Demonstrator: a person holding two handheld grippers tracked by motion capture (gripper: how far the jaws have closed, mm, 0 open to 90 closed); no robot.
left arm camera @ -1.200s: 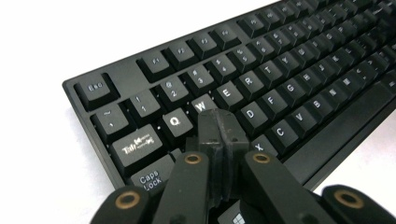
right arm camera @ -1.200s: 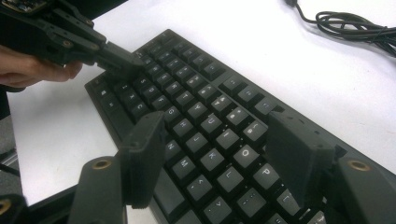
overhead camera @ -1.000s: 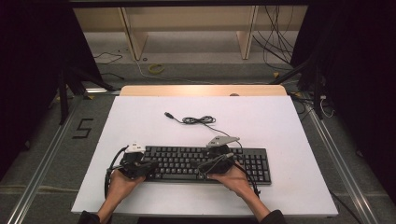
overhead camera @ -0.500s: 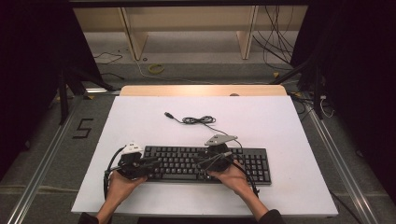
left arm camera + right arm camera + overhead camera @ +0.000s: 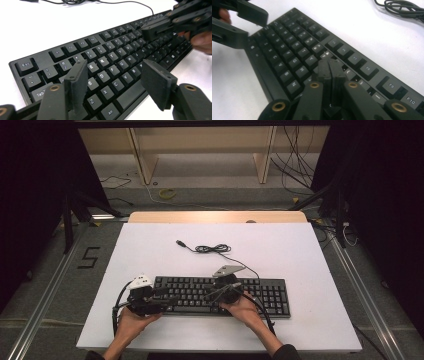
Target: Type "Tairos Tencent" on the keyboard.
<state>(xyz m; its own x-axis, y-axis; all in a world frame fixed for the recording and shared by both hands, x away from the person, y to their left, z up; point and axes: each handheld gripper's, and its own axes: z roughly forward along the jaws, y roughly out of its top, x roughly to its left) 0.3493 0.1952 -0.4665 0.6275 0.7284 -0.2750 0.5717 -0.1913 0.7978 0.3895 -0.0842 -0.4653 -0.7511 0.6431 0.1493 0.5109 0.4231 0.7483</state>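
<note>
the high view takes in the whole white tabletop (image 5: 300,255), with a black keyboard (image 5: 260,292) lying lengthwise near its near edge and its thin cable (image 5: 212,249) coiled just beyond it, ending in a plug toward the far left. the left gripper (image 5: 167,297) sits at the keyboard's left end and the right gripper (image 5: 210,292) over its middle, each held by a hand that comes in from the near edge; at this size the high view does not show how the jaws stand. the left gripper view does: its two black jaws stand well apart, having just been opening, with nothing pressed between them. the letter keys of the keyboard (image 5: 110,62) lie right under that gap, from the e and r row down to z and x, and the keyboard's near edge runs below the right-hand jaw. this view also catches the right gripper (image 5: 147,31) farther off, its tip hanging low over keys toward the keyboard's far end. the right gripper view shows its own jaws pressed flat together, having just been closing, with nothing held between them; their joined tip stands over the keyboard (image 5: 294,47) around the upper letter and number rows. at its upper left the left gripper (image 5: 254,28) appears with jaws spread, over the keyboard's corner.
</note>
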